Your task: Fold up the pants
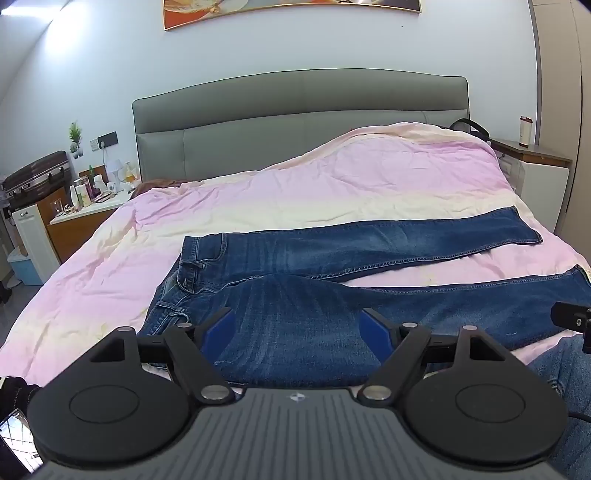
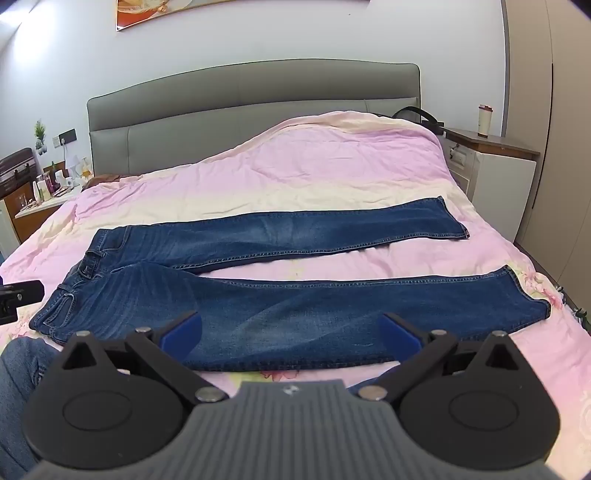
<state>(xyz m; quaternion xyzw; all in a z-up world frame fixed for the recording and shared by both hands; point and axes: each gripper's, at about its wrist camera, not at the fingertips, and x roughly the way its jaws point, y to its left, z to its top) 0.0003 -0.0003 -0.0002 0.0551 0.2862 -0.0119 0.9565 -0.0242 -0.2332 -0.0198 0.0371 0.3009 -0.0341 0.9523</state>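
No words, brand names or numbers can be read in either view. The one sign is a small round emblem split into quarters, on the ribbed grey body of the left tongs [image 1: 297,330] at 6 o'clock in the left view; its like on the right tongs [image 2: 291,328] is blurred. The bottles [image 1: 83,190] at 9 o'clock carry labels too small to read.

- From my left wrist view, the near leg of the jeans [image 1: 369,306] runs off the right edge, so I can't see its hem.
- My left gripper [image 1: 297,330] body hides the jeans' near edge.
- The wall picture [image 1: 291,11] is cut by the top edge in both views.
- The nightstand clutter [image 1: 96,188] is too small to identify.
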